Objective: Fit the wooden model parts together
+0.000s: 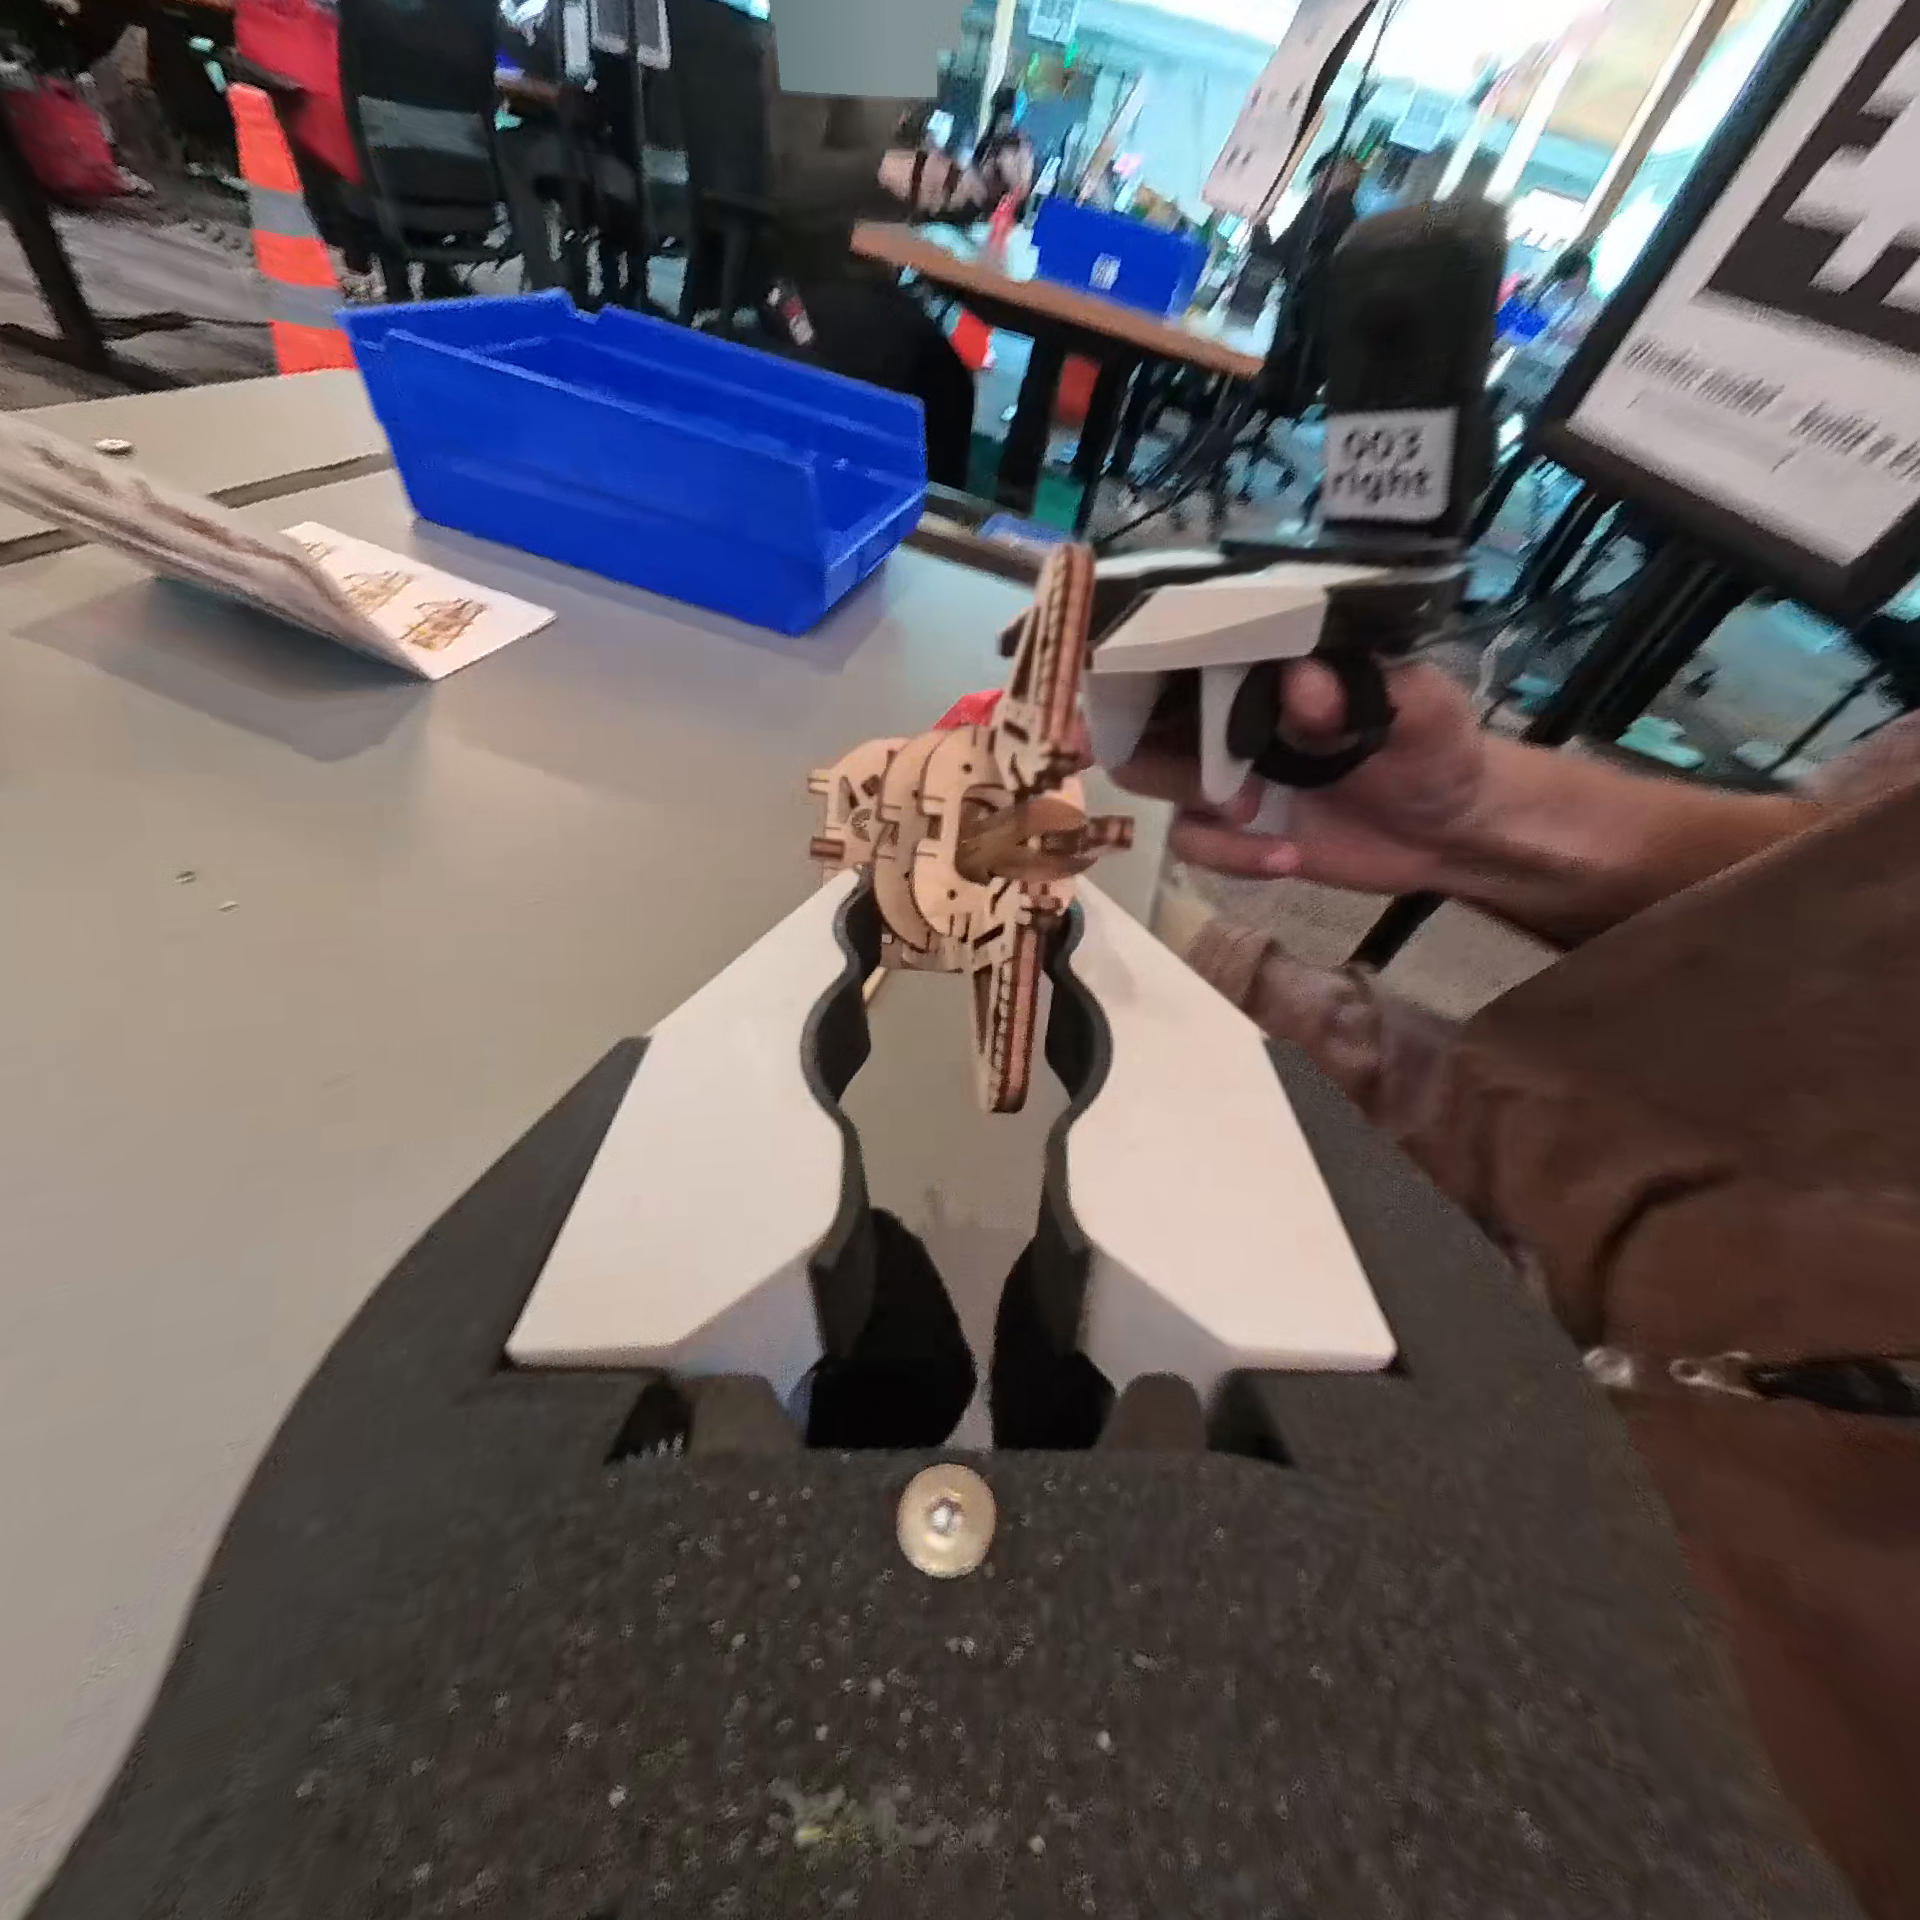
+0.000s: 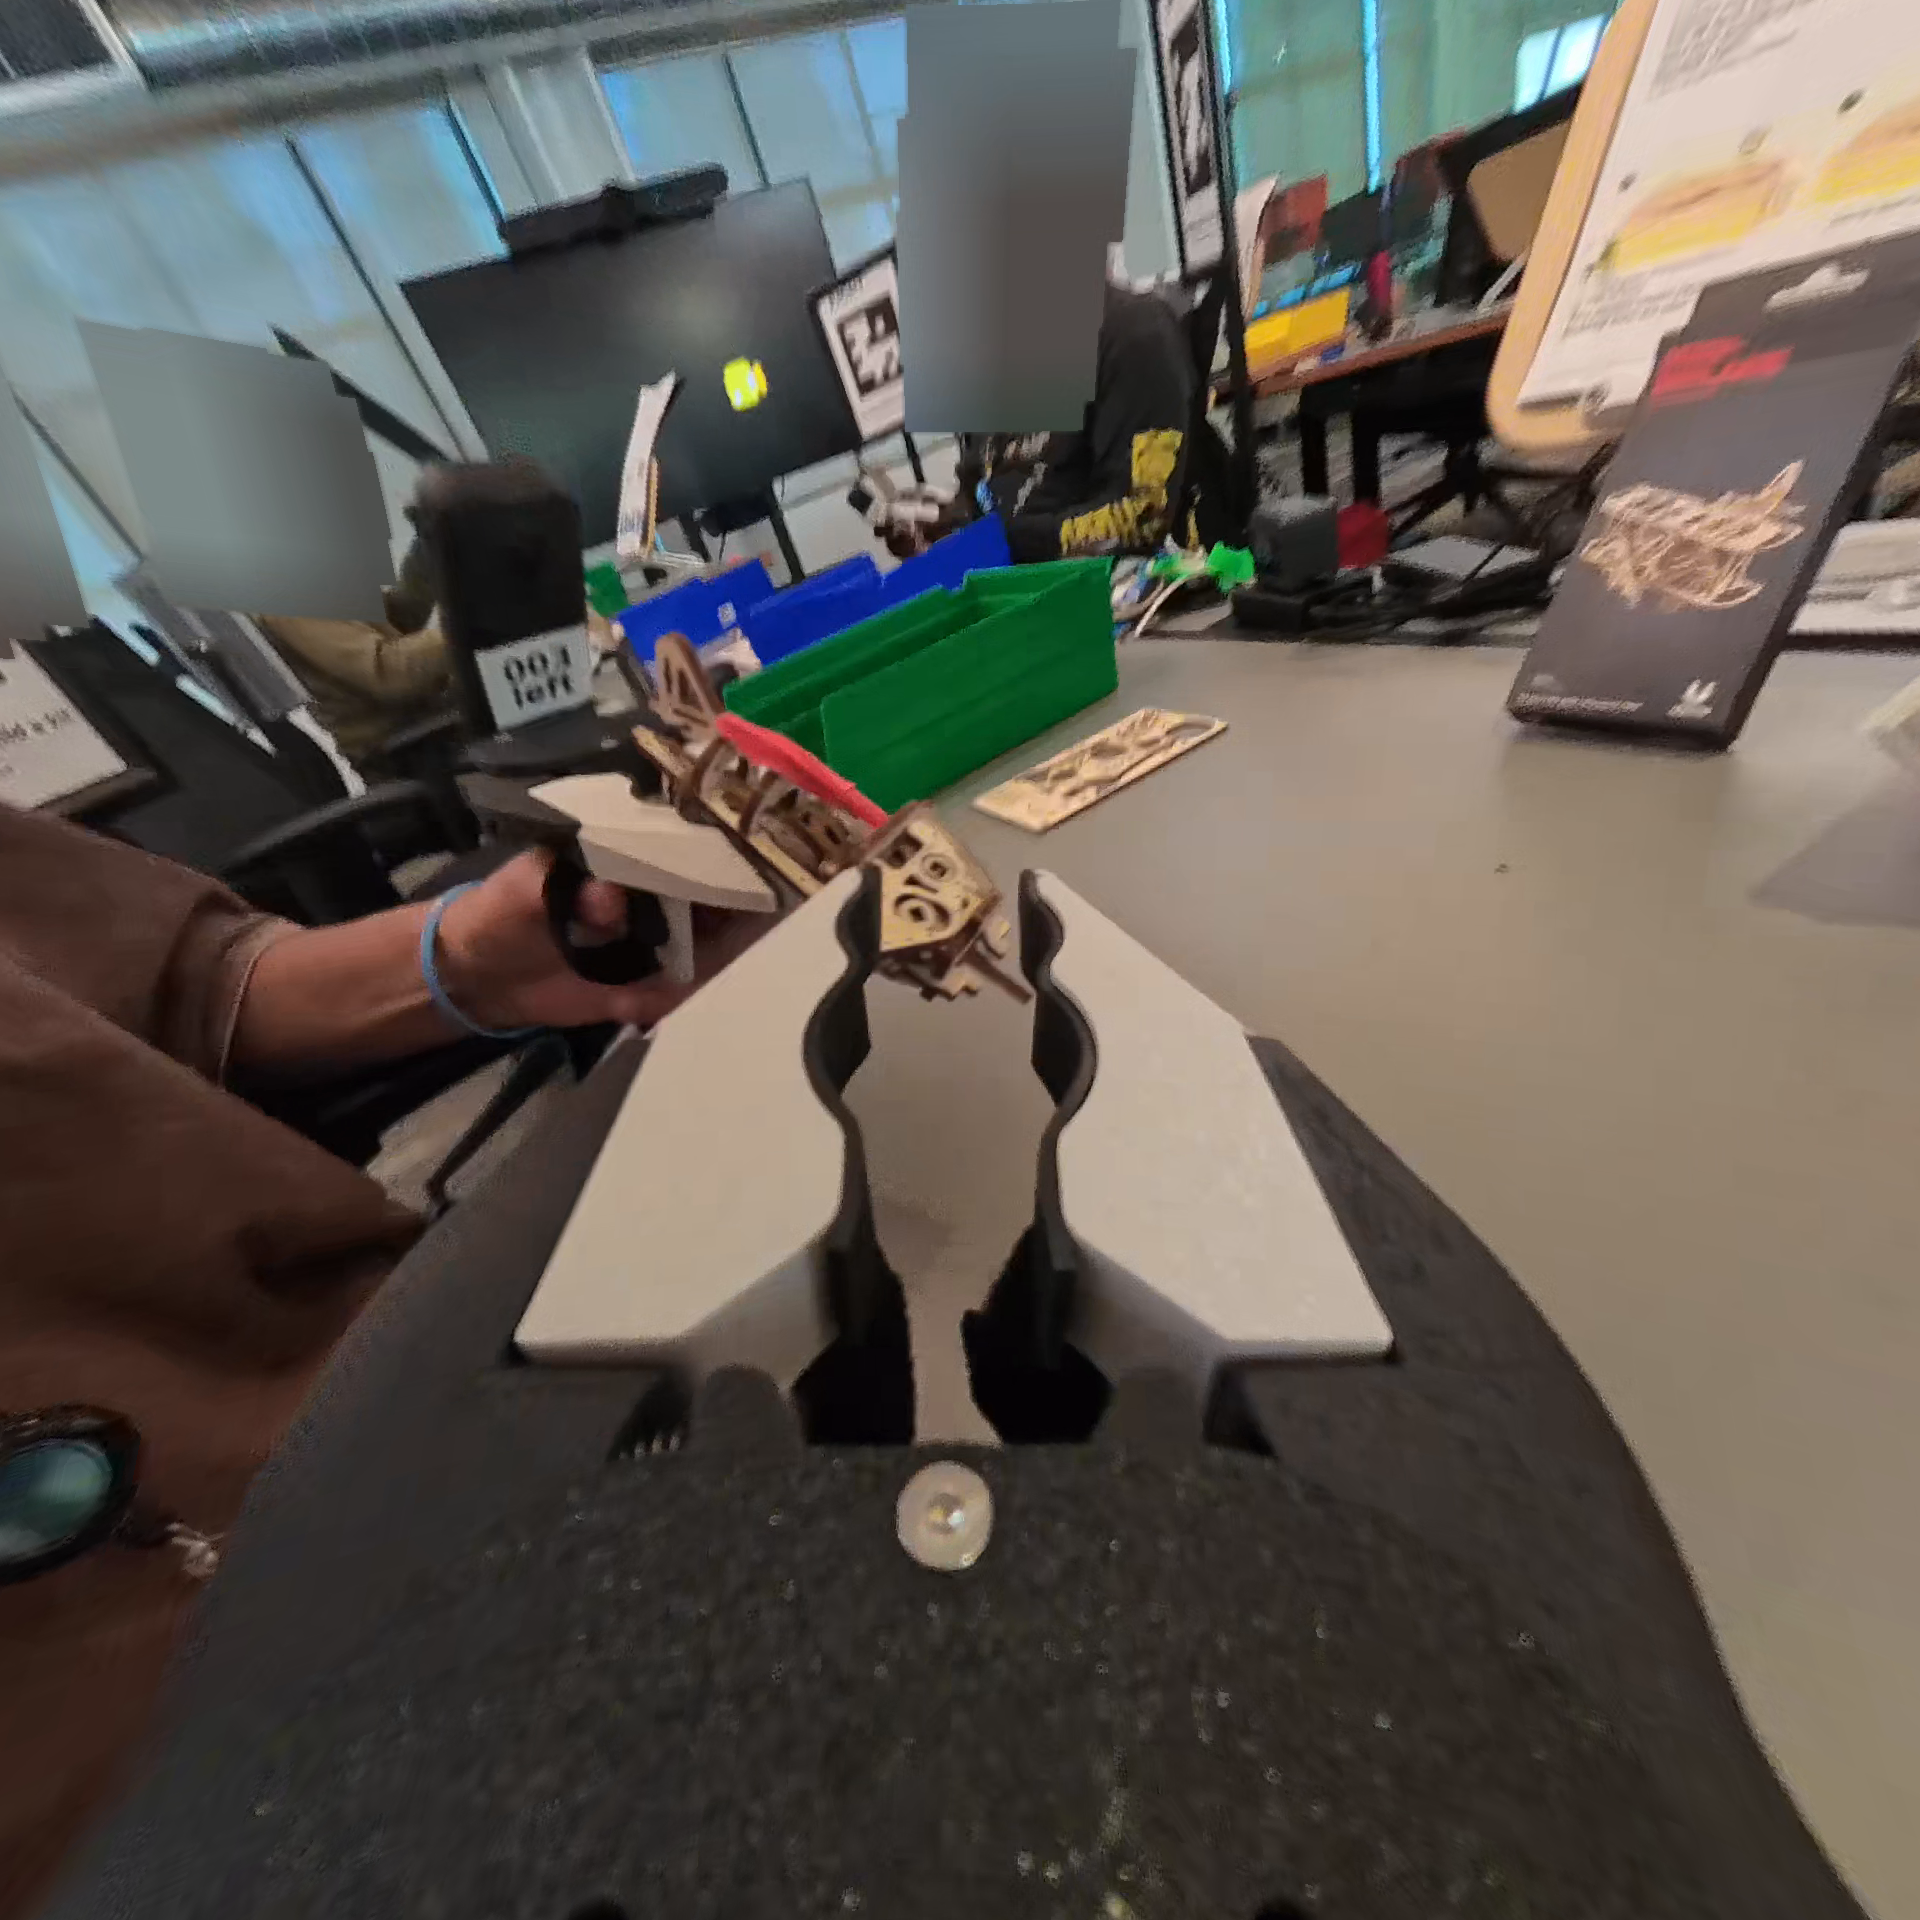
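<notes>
Left gripper [image 1: 956,925] has its jaws clamped on the wooden model [image 1: 966,831], w/ the tips pinching the lower body at 12 o'clock of the left wrist view; the model is held up off the grey table [image 1: 312,935], not resting on it. A long flat propeller blade [image 1: 1013,1029] hangs down btwn the fingers, a second blade points up toward 12, and a short shaft w/ a disc sticks out toward 3. Right gripper [image 2: 940,914] comes in from 3 o'clock in that view, a hand [image 1: 1340,790] on its grip. In the right wrist view its jaws sit part-open around the model's nose: the left finger [image 2: 748,1039] looks to touch the wood, the right finger stands just apart, so can't tell if it really grips. A red strip [image 2: 800,769] lies along the model's top. At 10 o'clock in the left view: a blue bin [image 1: 644,457], w/ a folded instruction sheet [image 1: 416,613] at 9–10. In the right view: a green bin [image 2: 935,675] at 12, a flat wooden parts sheet [image 2: 1101,764] just right of it, and a dark model box [image 2: 1704,582] leaning at 2 o'clock.
</notes>
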